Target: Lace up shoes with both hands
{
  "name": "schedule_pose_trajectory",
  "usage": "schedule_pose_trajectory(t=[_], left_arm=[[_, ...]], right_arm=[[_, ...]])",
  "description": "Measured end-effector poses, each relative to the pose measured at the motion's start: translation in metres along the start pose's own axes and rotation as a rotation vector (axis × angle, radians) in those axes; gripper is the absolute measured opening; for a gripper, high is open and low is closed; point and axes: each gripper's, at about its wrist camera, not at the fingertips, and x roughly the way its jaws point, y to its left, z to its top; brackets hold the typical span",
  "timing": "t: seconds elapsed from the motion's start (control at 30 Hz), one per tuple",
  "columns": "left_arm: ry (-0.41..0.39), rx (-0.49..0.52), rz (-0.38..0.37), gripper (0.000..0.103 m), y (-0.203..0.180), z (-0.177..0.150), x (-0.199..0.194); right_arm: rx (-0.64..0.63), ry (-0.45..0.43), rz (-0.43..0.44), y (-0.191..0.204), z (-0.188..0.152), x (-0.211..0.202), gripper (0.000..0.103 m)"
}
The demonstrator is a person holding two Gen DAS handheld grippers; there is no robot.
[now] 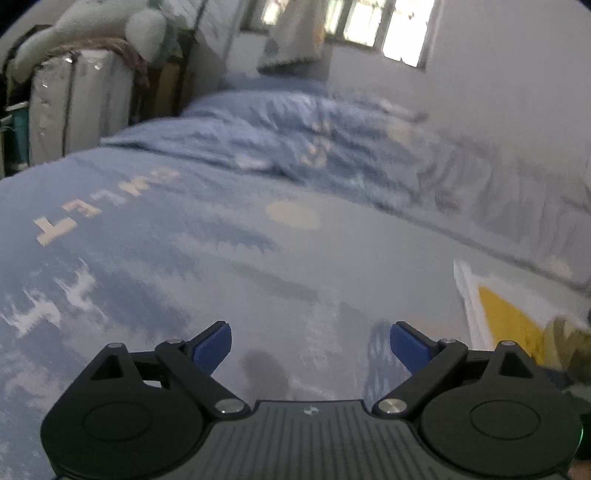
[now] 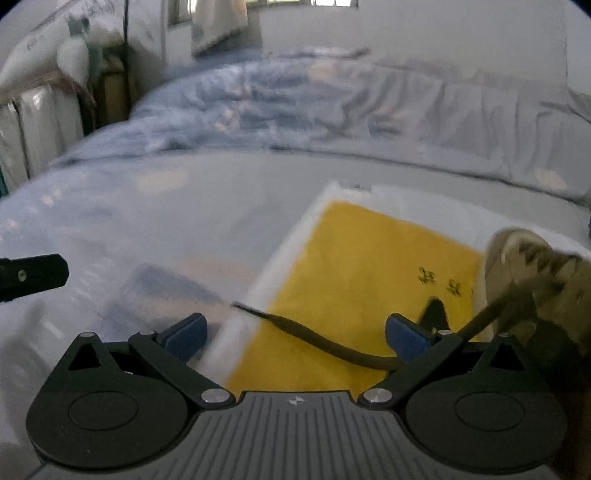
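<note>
While both my grippers hang over the blue bedsheet (image 1: 147, 236), the left gripper (image 1: 310, 347) is spread wide on nothing. My right gripper (image 2: 295, 338) gapes too, the dark lace (image 2: 314, 338) lying loose between its pads, trailing from the shoe (image 2: 535, 273) on the yellow towel (image 2: 362, 258).

Blue bedsheet (image 1: 221, 258), rumpled quilt (image 1: 314, 140), yellow-white cloth (image 2: 351, 266), window (image 1: 369, 26).

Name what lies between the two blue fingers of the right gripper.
In the right wrist view, a dark shoelace from the shoe trails across the yellow cloth between the open right gripper fingers, touching neither pad clearly.
</note>
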Motion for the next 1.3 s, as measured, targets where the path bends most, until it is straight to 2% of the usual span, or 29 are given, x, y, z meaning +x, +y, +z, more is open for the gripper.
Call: schedule_pose_trajectory(t=[0.07,0.27,0.33,0.67,1.1,1.3], left_arm=[[0.026,0.032,0.001,0.095,-0.007,-0.004,0.006],[0.015,0.109,0.063,0.099,-0.016,-0.015,0.015],[0.015,0.113,0.077,0.103,-0.016,-0.017,0.016],[0.026,0.108,0.114,0.103,-0.013,-0.017,0.023],[0.035,0.174,0.191,0.103,-0.028,-0.020,0.029],[0.029,0.171,0.202,0.103,-0.031,-0.021,0.028]], right_arm=[[-0.015,0.000,0.001,-0.001,-0.002,0.000,0.103],[-0.031,-0.005,0.005,-0.002,-0.002,-0.004,0.103],[-0.035,-0.008,0.008,-0.002,-0.002,-0.005,0.103],[-0.036,-0.009,0.000,-0.001,-0.001,-0.005,0.103],[-0.037,-0.010,0.010,-0.005,-0.004,-0.007,0.103],[-0.033,-0.010,0.012,-0.005,-0.003,-0.006,0.103]])
